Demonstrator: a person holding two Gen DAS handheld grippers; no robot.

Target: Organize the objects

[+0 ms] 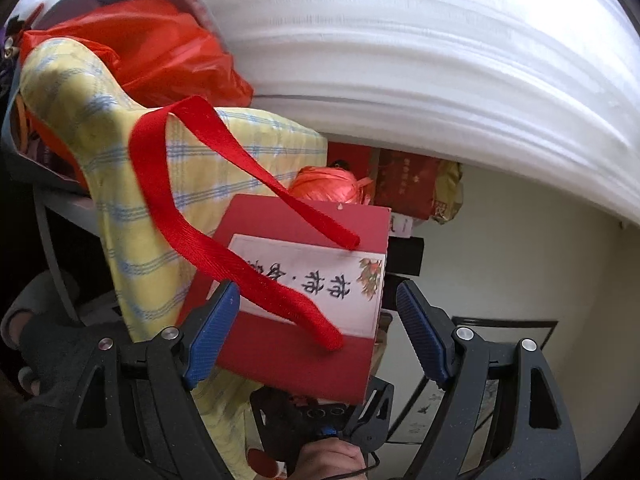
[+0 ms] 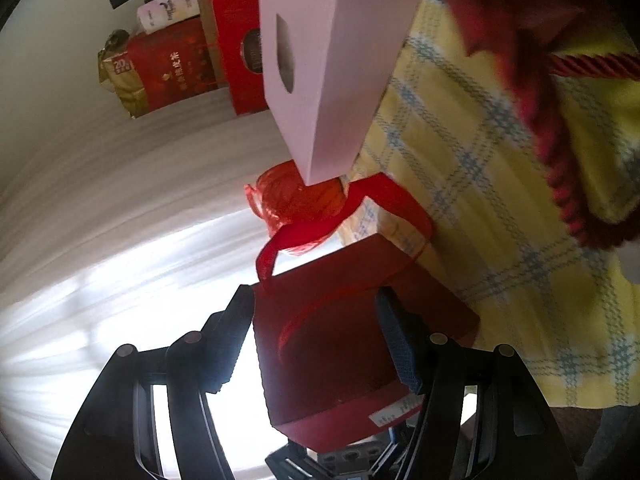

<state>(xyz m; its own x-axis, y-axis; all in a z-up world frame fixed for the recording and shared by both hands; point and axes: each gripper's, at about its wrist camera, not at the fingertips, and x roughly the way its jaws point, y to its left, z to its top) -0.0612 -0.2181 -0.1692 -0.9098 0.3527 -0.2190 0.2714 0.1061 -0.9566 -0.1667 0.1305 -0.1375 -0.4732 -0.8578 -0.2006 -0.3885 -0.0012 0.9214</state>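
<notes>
Main worry first: the left gripper (image 1: 316, 286) has its jaws spread. The left pad is right at the edge of the red gift box (image 1: 304, 364) and the right pad is clearly off it, so it isn't gripping anything. If it closes like that, I'd guess it shoves the box sideways instead of squeezing it evenly. The red ribbon handle (image 1: 224, 208) also flops across the label close to that left pad, so it could easily get pinched or snagged.

All the holding seems to be done by the right gripper (image 2: 313, 290), which is clamped on the box from both sides at the near end. With a hold on just one end, the box could swivel or slide out if it gets bumped.

There's plenty to bump, too. Beyond the box are a ball of red plastic twine (image 2: 300, 196) and a white carton (image 2: 332, 60), with the yellow checked cloth (image 2: 500, 220) just beside it on the right.

The box is up in the air between the two grippers, in front of that cloth and not resting on anything I can see.

From the right wrist view, its long axis looks like it runs along the fingers, with the handle end pointing away toward the twine. The labelled face is turned to the left gripper, and the writing reads upside down from there.
</notes>
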